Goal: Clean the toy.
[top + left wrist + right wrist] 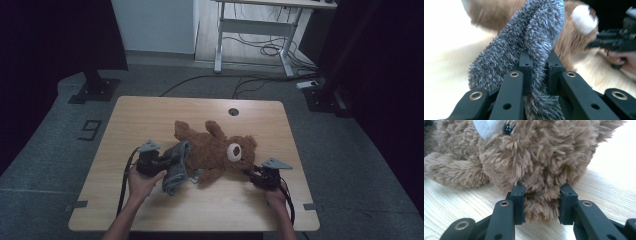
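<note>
Step in hand, as judged: dressing or undressing the bear, garment half over its legs.

Left gripper [161, 162], toward the near left of the table [150, 210]: jaws clamped on a bunched fold of the grey fuzzy garment [524, 45].

Right gripper [254, 174], toward the near right edge: jaws closed on the plush of the teddy bear [536, 165] at its head, pinning it.

Bear lies on its back mid-table, feet toward the far left.

Next move likely calls for steady anchoring at the head while the left slides the cloth along the body.
</note>
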Demonstrator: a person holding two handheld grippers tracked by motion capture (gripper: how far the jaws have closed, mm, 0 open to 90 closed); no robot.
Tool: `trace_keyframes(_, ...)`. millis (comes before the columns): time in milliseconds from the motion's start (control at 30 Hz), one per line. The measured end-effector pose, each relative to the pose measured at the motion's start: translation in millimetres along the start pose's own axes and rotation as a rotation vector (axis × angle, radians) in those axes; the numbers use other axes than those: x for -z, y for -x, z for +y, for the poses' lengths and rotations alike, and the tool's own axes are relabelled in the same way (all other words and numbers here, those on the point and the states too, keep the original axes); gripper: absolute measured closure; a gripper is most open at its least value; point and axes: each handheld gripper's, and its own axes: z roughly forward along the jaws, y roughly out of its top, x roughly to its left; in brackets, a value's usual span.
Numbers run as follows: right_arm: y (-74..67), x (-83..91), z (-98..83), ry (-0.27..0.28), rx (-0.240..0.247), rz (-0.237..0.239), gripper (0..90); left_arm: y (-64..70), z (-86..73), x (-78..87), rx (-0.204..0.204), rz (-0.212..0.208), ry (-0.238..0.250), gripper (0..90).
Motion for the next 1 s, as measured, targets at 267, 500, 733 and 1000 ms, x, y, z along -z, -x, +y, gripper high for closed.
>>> trace_keyframes(267,-0.2,0.3,-0.5,0.0,0.0,-0.002,64.2,29.1,53.9,-48.6,-0.075,-0.044,0.002,78.2)
trace_keyframes(500,-0.1,0.6,-1.0,0.002,0.004,-0.002,63.9,32.8,70.8,-87.7,-0.096,0.012,-0.078,77.8)
trace_keyframes(733,0.0,0.4,-0.8,-0.004,0.013,-0.002,63.1,8.3,45.5,-83.8,-0.022,-0.045,-0.045,78.4)
trace_keyframes(1000,-0.7,1.0,-1.3,-0.027,0.039,-0.003,49.3,2.7,25.8,-72.0,0.007,-0.079,-0.024,78.8)
